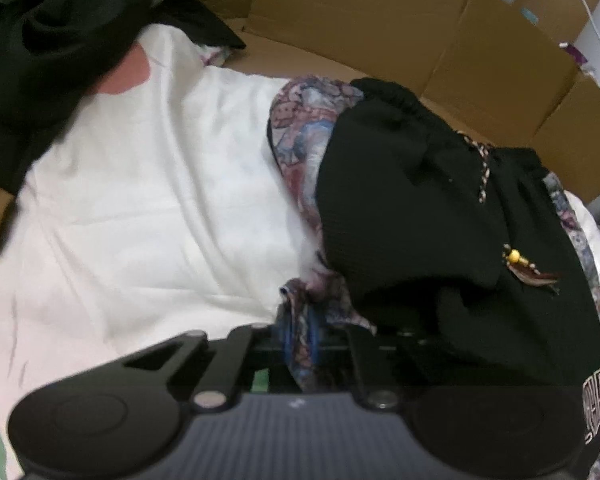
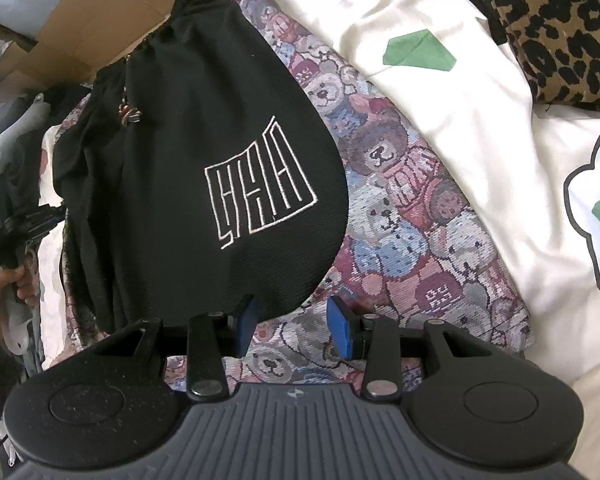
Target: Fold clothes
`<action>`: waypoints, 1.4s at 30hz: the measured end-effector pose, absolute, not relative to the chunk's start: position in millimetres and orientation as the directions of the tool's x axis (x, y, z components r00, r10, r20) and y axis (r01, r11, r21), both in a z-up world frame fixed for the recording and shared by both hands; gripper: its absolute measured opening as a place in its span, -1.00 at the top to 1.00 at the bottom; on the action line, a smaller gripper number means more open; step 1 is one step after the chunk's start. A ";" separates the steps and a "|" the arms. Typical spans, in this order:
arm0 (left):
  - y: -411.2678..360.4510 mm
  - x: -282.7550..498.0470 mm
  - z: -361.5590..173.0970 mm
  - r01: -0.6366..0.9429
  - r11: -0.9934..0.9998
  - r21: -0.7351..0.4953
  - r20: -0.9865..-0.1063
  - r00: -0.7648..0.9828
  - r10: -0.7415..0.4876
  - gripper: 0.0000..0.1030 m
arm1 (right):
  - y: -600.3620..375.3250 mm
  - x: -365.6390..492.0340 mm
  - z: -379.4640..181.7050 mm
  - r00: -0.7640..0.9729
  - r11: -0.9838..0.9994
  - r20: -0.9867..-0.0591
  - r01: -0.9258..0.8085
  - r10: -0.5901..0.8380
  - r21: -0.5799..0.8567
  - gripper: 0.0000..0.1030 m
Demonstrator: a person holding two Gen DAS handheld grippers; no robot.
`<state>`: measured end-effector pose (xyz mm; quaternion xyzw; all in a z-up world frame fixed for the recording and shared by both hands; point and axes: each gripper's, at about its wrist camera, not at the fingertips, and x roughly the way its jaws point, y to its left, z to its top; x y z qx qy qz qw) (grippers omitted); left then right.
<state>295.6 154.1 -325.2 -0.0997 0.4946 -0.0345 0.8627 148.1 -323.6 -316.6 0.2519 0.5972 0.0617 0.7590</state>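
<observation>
Left wrist view: the left gripper (image 1: 300, 344) is pinched on a fold of bear-patterned fabric (image 1: 300, 136), apparently at its edge, beside black shorts (image 1: 412, 208) lying on white bedding (image 1: 140, 184).

Right wrist view: the right gripper (image 2: 292, 324) hangs with jaws spread, empty, over the fabric at the shorts' hem.

One black garment (image 2: 188, 128), one bear-print cloth (image 2: 412, 216)

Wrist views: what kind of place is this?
Probably a bedroom or spare room at home, with the folding done on a bed: white bedding as the work surface, flattened cardboard boxes lining the far side, and a leopard-print pillow or cloth beside the bear-print garment.
</observation>
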 end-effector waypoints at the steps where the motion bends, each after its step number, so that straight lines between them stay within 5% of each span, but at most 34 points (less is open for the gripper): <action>1: 156.0 291.5 -322.5 -0.044 0.978 -0.204 -0.844 0.515 -0.153 0.85 | -323.3 147.7 -315.3 0.282 0.865 -0.874 0.206 0.395 0.457 0.12; 22: 241.2 180.0 -254.1 -0.299 0.898 -0.322 -0.772 0.632 -0.066 0.95 | -290.1 135.8 -294.1 0.289 0.859 -0.849 0.136 0.442 0.493 0.12; 42: 299.7 104.5 -257.0 -0.514 0.805 -0.296 -0.794 0.600 0.092 0.95 | -217.5 148.0 -283.6 0.148 0.868 -0.858 -0.006 0.492 0.497 0.12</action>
